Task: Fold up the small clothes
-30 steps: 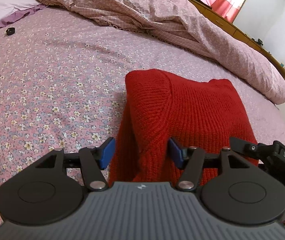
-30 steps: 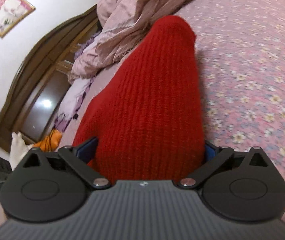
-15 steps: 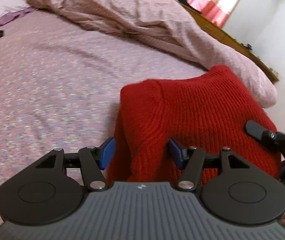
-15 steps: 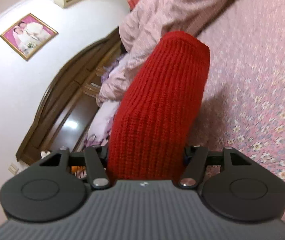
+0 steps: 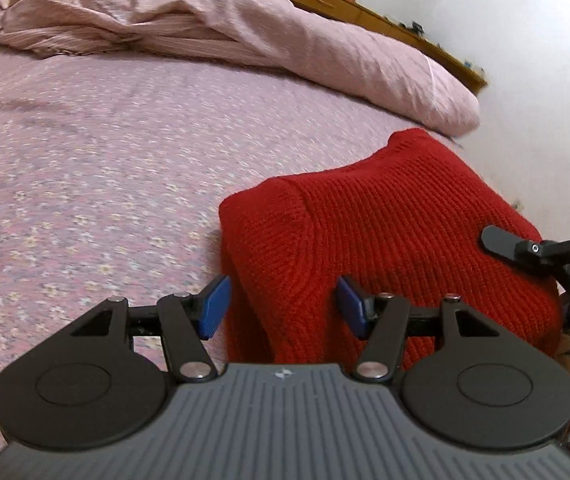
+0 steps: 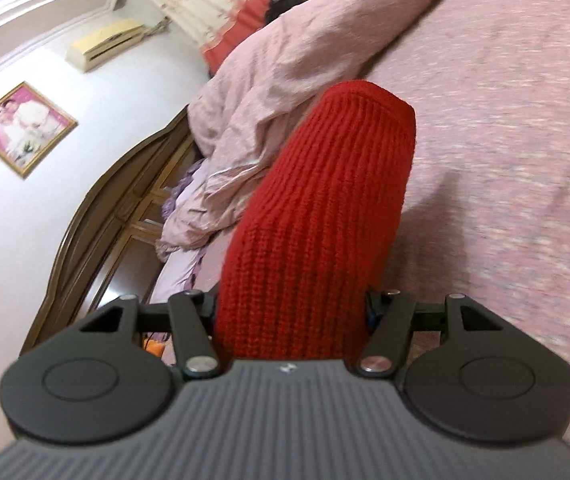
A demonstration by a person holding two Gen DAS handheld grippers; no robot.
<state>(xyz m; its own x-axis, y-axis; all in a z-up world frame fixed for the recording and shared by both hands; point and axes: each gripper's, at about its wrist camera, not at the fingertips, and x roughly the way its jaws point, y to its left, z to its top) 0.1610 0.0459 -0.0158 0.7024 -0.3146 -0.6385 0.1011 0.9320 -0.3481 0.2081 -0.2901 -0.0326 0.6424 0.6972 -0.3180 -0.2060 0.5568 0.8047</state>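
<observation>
Red knit sweater (image 5: 385, 240) folded into a thick bundle, clamped between left gripper (image 5: 283, 306) and right gripper (image 6: 291, 312), lifted off bed (image 5: 105, 160). Just needs setting down.

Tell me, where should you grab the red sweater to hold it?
Probably grip the folded red knit sweater by its thick near edge, coming level from the side nearest the person; the bundled layers bunch there, giving each gripper, left and right, something firm to clamp.

Black tongs (image 5: 283, 307), blue pads (image 5: 215, 307), ribbed grey housing, possibly rubberised
</observation>
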